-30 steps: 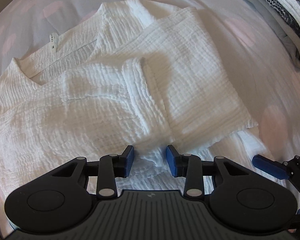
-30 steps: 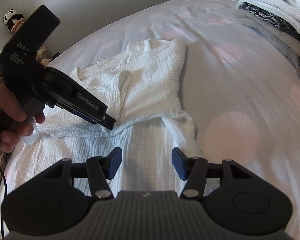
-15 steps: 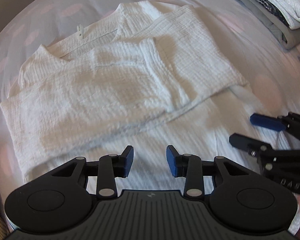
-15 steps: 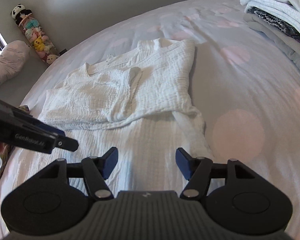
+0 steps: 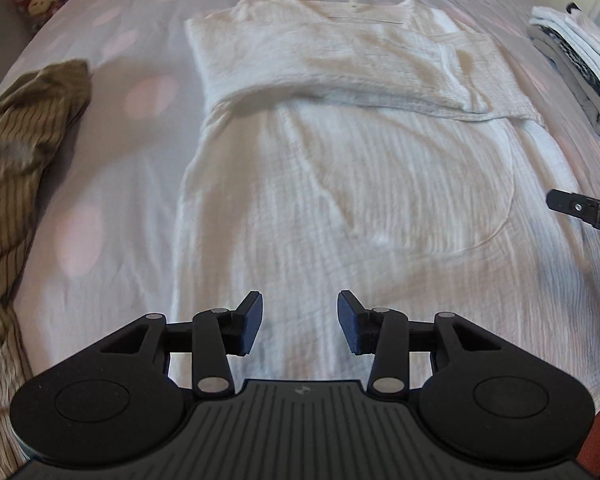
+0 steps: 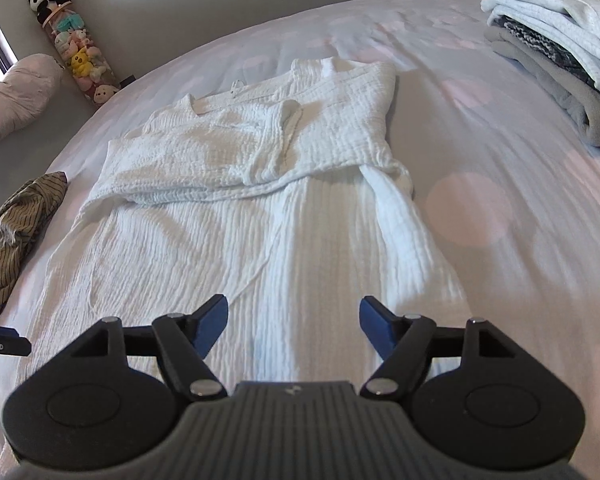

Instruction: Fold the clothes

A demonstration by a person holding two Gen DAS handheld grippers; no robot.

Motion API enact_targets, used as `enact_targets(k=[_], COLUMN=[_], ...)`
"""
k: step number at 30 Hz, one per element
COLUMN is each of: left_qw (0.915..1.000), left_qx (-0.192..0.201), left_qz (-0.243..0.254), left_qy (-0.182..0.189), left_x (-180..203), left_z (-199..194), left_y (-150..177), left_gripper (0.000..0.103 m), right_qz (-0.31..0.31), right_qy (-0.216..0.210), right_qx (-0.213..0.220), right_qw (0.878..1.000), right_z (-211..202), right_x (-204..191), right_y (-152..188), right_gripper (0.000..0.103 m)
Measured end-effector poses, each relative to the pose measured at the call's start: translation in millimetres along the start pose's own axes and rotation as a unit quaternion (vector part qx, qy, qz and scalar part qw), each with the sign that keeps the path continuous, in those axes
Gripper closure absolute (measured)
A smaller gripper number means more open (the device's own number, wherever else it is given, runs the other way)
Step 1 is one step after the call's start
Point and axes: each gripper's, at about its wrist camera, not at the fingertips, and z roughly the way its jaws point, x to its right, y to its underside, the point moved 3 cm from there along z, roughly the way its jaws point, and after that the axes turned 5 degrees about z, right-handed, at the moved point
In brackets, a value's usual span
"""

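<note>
- While both tools hang over the lower half of the garment, the white crinkled dress (image 6: 284, 216) lies flat on the bed (image 6: 500, 152), its neckline toward the far side and its skirt running toward the cameras.
- Its 2 sleeves are folded inward across the chest, one overlapping the other, and their lower edges form a ridge across the waist.
- A thin drawstring (image 5: 508, 208) curves loosely over the skirt.
- In the left wrist view, the left tool (image 5: 299, 322) has its blue pads apart by a moderate gap, with nothing between them; it sits above the skirt's hem end, and I cannot tell whether it touches the cloth.
- In the right wrist view, the right tool (image 6: 294, 326) has its jaws spread wider, also empty, over the same lower part of the skirt.
- Each tool's tip shows at the edge of the other's view: the right one at the right border of the left view, the left one at the left border of the right view.
- A brown striped garment (image 5: 24, 128) lies crumpled on the bed to the left of the dress, apart from it.
- A stack of folded clothes (image 6: 560, 48) rests at the far right of the bed, well apart from the dress.
- A clear tube of plush toys (image 6: 76, 44) stands against the wall beyond the bed, beside a pink pillow (image 6: 16, 96).
</note>
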Motion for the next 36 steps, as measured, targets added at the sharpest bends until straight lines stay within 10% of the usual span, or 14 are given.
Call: enact_targets(k=[11,21,25,28,36], left_qw=[0.9831,0.9832,0.9847,0.984,0.9715], left_qx=[-0.013,-0.021,-0.008,0.006,0.095], left_qz=[-0.181,-0.179,-0.169,-0.166,-0.194], left_qy=[0.027,0.03,0.042,0.066,0.097], left_x=[-80,-70,-67,-64,-80], left_z=[7,18,15,13,-8], left_y=[66,77,75,74,65], left_gripper=[0.061,0.058,0.077,0.093,0.1], right_qz=[0.076,0.079,0.035,0.025,0.066], right_qy=[0.072,0.141,0.143,0.12,0.089], right_qx=[-0.039,-0.113,-0.115,-0.105,-0.023], right_qw=[0.994,0.98,0.982,0.987,0.994], right_z=[-42,-20,-19,-25,-50], right_x=[38,43,29,24,34], right_y=[29,36,38,39,20], right_gripper=[0.019,0.018,0.039,0.093,0.093])
